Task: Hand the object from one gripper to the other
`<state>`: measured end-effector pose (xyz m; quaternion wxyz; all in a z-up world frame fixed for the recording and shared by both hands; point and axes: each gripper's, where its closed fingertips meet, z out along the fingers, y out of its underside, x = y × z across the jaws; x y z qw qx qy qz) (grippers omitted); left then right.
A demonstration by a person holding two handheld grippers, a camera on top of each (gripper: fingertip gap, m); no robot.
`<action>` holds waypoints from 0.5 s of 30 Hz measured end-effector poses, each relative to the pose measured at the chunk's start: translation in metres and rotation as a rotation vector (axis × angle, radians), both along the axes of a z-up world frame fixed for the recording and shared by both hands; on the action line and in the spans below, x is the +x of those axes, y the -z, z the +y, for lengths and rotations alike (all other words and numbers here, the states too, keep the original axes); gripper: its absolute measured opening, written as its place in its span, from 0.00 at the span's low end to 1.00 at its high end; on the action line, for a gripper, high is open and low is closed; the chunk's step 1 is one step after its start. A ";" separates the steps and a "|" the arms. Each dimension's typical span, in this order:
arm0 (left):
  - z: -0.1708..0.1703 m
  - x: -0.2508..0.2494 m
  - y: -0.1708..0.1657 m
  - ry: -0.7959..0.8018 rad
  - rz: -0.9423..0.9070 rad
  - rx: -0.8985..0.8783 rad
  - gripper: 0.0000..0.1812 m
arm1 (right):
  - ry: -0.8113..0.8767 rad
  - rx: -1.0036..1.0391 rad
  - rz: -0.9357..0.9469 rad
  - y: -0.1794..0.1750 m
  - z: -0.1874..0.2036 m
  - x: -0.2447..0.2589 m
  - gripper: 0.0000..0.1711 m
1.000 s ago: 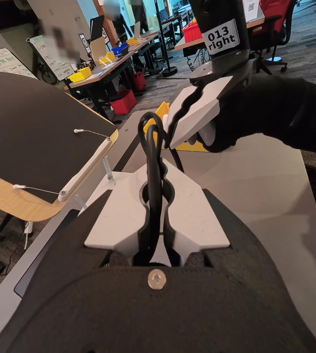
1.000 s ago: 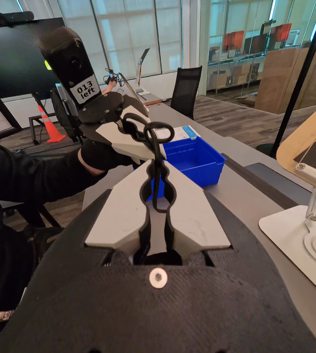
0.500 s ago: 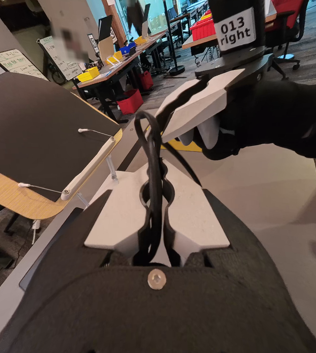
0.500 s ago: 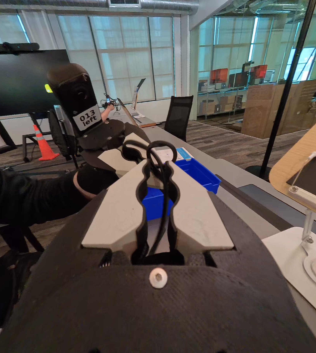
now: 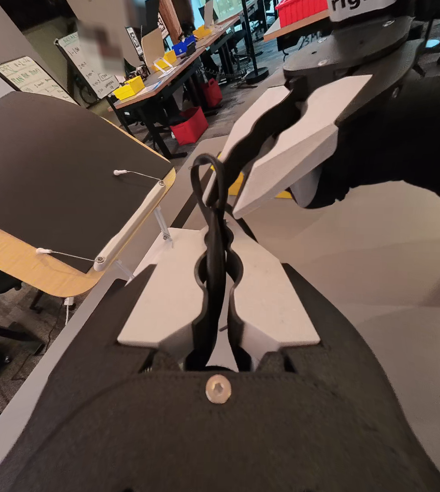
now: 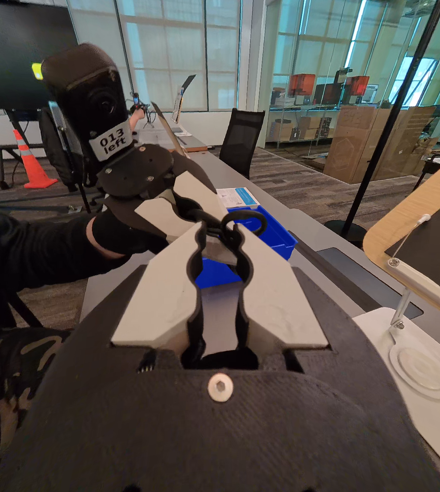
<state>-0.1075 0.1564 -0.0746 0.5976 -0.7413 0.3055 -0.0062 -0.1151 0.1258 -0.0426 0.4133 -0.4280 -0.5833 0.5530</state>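
In the left wrist view the top edge of the frame cuts off the right gripper (image 5: 229, 197) body at upper right, and its white label (image 5: 357, 9) shows only in part. A mosaic patch (image 5: 99, 42) covers the upper left. The black cable (image 5: 214, 266) vanishes low between the left gripper (image 5: 217, 234) fingers, its end hidden. The whiteboard (image 5: 31, 80) is too small to tell

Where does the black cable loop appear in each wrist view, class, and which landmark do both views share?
Left wrist view: the black cable loop stands centre, above the left gripper, beside the right gripper.
Right wrist view: the loop sits just above centre, at the right gripper's tips, before the blue bin.
Shared landmark: the tilted wood-edged black board.
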 end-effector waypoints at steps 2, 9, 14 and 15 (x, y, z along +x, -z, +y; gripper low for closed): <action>-0.001 0.001 0.001 0.010 0.010 -0.007 0.01 | 0.023 0.050 -0.001 0.002 0.002 0.000 0.06; -0.002 0.006 0.003 0.029 0.013 -0.018 0.01 | 0.028 0.105 -0.043 0.009 0.004 0.002 0.10; -0.003 0.007 0.005 0.042 0.028 -0.031 0.00 | 0.037 0.133 -0.051 0.012 0.006 0.002 0.04; -0.004 0.007 0.005 0.044 0.028 -0.033 0.00 | 0.034 0.129 -0.054 0.012 0.006 0.002 0.04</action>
